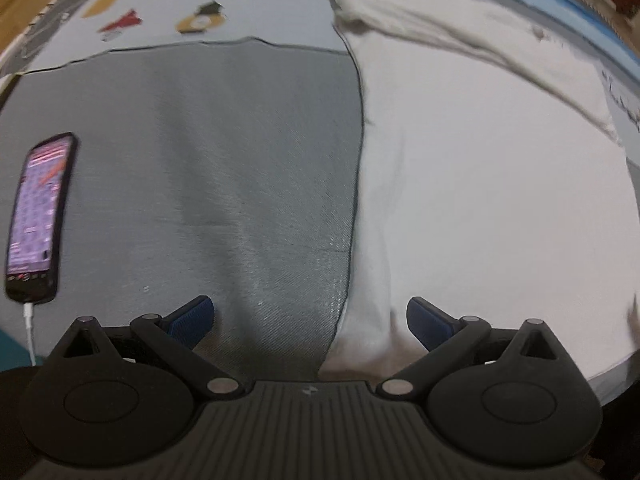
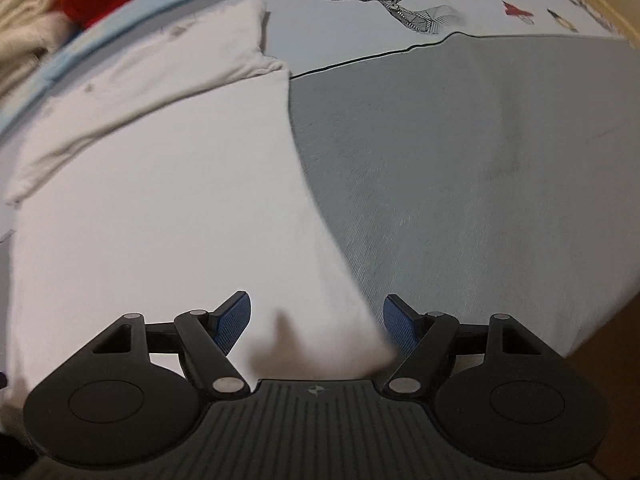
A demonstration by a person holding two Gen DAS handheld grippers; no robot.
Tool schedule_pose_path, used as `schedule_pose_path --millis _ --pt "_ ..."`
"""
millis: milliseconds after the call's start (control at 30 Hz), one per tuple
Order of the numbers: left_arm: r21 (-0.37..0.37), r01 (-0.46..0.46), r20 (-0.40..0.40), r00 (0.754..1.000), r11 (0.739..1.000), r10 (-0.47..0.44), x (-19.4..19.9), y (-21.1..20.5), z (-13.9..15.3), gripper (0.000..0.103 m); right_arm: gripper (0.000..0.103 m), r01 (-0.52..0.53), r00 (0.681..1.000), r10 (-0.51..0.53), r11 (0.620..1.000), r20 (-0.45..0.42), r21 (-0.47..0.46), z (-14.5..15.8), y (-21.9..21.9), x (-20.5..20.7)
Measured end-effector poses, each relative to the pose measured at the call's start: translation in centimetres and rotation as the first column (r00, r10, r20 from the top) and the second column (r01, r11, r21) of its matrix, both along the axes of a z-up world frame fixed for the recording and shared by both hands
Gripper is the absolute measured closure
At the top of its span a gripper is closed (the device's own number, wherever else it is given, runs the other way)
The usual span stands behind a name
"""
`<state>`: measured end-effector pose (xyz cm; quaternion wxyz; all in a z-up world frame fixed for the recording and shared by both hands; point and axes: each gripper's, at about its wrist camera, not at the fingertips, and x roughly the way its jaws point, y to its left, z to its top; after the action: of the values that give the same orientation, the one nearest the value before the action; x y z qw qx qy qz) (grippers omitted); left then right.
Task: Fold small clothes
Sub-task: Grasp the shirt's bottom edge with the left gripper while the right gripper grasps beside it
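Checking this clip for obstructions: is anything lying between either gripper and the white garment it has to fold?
Nothing visible. The white garment edge lies directly between the open fingers of the left gripper and the right gripper. The phone sits off on the grey cloth, clear of both.

Left claw [image 1: 310,318]: matte black plastic body with a ribbed central plate bearing a small round emblem at its top edge. Two round housings flank the plate, each with a faint circular recess. Black linkage arms pivot on silver round-headed pins; triangular cut-outs pierce the outer links. The fingertips [image 1: 192,320] carry dark blue pads with a fine grid texture.

Right claw [image 2: 316,322]: identical build, with the same ribbed black plate, central emblem, paired round housings, silver pivot pins and triangular openings. Its pads [image 2: 234,322] are a brighter blue, finely textured.
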<state>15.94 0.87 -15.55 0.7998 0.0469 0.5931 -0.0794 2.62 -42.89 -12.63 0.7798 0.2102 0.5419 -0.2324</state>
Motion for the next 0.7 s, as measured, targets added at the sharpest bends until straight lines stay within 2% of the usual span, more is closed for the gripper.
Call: schedule_pose_path --millis 100,167,200,233,267,300,333,367,400,467,700 --pt "0.013 0.015 -0.047 0.999 1.0 -0.015 0.5 -0.6 -1.1 0.001 0.027 0.014 0.997 -0.012 1.0 -0.079 0.016 -1.9 -0.5 1.1" --pt "-0.001 0.027 -0.091 0.996 1.0 -0.027 0.4 -1.0 -1.6 0.003 0.028 0.012 0.987 0.002 0.996 -0.163 0.087 -3.4 -0.5 1.4" --pt "-0.007 0.033 -0.105 0.994 0.999 -0.034 0.2 -1.1 -1.7 0.016 0.027 -0.005 0.983 0.029 0.992 -0.182 0.128 -3.9 -0.2 1.4" --pt "-0.004 0.041 -0.099 0.994 0.999 -0.042 -0.1 -1.2 -1.6 0.043 0.029 -0.032 0.983 0.055 0.991 -0.175 0.134 -3.9 0.2 1.4" --pt "0.008 0.053 -0.086 0.995 0.999 -0.052 -0.3 -1.3 -1.5 0.051 0.042 -0.061 0.984 0.081 0.99 -0.157 0.124 -3.6 0.7 1.3" --pt "0.017 0.048 -0.074 0.996 0.999 -0.047 -0.4 -1.3 -1.2 0.07 0.078 -0.07 0.986 0.086 0.99 -0.14 0.119 -3.3 1.0 1.1" --pt "0.021 0.036 -0.069 0.997 0.999 -0.034 -0.3 -1.1 -0.9 0.091 0.098 -0.057 0.989 0.071 0.992 -0.13 0.109 -3.2 1.1 0.7" --pt "0.014 0.022 -0.068 0.998 1.0 -0.021 -0.2 -0.7 -0.4 0.094 0.096 -0.044 0.992 0.056 0.993 -0.115 0.108 -2.9 1.1 0.3" --pt "-0.023 0.007 -0.073 0.997 1.0 -0.008 -0.1 -0.3 0.1 0.098 0.097 -0.036 0.995 0.046 0.993 -0.092 0.113 -2.4 1.1 0.0" --pt "-0.071 -0.003 -0.054 0.999 0.997 -0.001 -0.5 0.3 1.8 0.098 0.097 -0.019 0.999 0.023 0.993 -0.027 0.117 -0.8 1.2 -0.9" --pt "-0.131 0.102 0.093 0.992 0.986 -0.091 -4.8 0.7 9.5 0.098 0.097 -0.044 0.984 0.019 0.989 0.178 0.143 6.7 1.5 -6.2"
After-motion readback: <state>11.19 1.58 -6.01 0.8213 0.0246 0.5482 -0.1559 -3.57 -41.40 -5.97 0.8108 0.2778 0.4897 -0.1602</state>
